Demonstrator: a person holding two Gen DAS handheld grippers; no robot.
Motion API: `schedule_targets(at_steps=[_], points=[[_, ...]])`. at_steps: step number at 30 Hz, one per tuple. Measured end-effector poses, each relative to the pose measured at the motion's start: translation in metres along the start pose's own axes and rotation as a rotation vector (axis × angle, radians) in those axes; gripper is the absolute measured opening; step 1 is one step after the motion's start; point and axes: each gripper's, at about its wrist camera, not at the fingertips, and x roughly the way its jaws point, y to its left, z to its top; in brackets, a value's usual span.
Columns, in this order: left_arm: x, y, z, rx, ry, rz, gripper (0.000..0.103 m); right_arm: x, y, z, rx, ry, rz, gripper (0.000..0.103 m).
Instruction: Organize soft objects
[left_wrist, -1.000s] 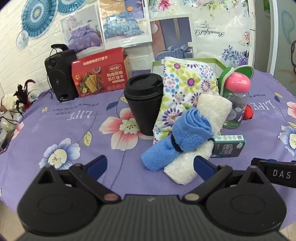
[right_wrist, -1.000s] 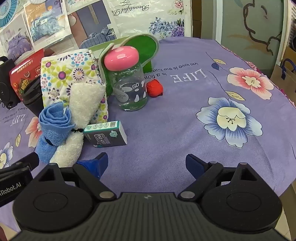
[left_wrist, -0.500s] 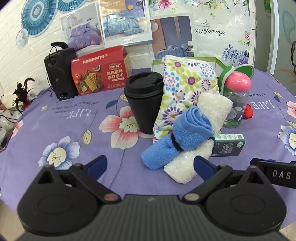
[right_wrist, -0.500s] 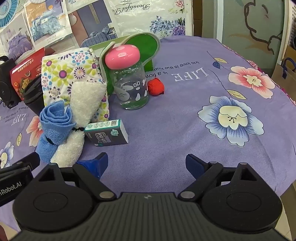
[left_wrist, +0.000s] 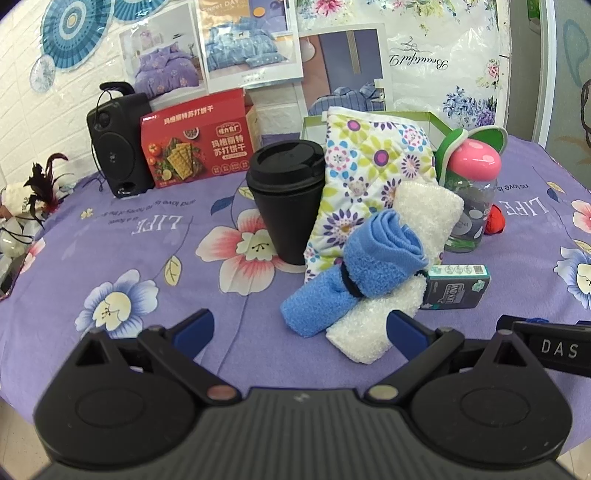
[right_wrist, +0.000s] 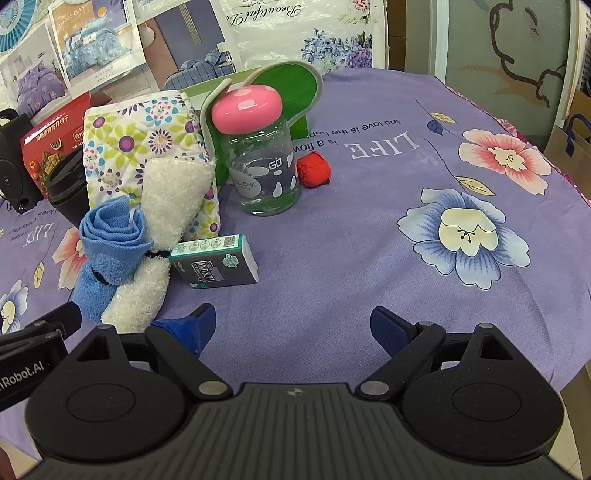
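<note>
Blue towel (left_wrist: 354, 273) rolled, banded; white towel (left_wrist: 413, 229) beneath

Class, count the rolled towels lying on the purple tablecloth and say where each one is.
2. The blue rolled towel, bound with a black band, lies across the white rolled towel; both lean on the floral quilted cloth beside the black cup. Others may be hidden behind.
</note>
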Motion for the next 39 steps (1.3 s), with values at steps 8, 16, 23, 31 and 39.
schedule_targets(at_steps=[8,16,23,31,39], points=[[0.002,-0.001,0.000,0.001,0.009,0.005,0.099,0.000,0.000,-0.001,-0.002,-0.001,0.013,0.078],[-0.002,0.007,0.002,-0.017,0.004,0.034,0.099,0.006,-0.006,0.002,0.017,0.006,0.024,0.078],[0.005,0.006,0.001,-0.016,0.027,0.023,0.099,0.005,-0.007,0.002,0.024,0.000,0.014,0.078],[-0.009,0.024,0.004,-0.048,-0.008,0.072,0.099,0.012,0.004,0.008,0.039,-0.027,0.084,0.078],[0.015,0.036,0.003,-0.079,0.045,0.085,0.099,0.001,-0.021,0.004,0.024,-0.079,0.080,0.078]])
